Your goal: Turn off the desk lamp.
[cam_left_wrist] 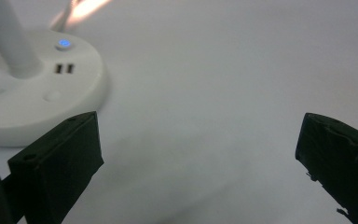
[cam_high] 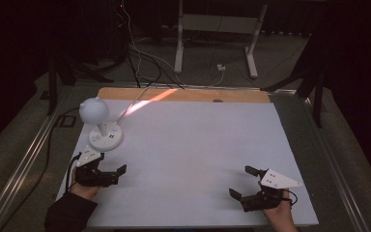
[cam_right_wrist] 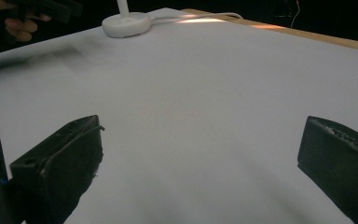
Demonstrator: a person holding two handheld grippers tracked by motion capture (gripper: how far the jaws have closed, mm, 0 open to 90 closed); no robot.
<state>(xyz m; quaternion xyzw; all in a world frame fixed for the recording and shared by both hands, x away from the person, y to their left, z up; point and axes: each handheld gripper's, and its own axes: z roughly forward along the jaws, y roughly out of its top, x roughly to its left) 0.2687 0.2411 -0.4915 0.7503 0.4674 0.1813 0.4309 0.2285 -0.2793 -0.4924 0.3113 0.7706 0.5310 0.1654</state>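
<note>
Across the white worktop (cam_high: 188,154) nothing's gripped yet. The lamp (cam_high: 100,126) sits upper left of frame w/ its stem upright, long axis vertical, globe head on top. Your left gripper (cam_high: 111,170), jaws spread wide & empty, is just below it; approach step, next reach for the base. Right gripper (cam_high: 241,182), lower right, also gapes empty.

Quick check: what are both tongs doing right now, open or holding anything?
Left tongs: open, holding nothing, near the lamp base.
Right tongs: open, holding nothing, over the white table.
</note>
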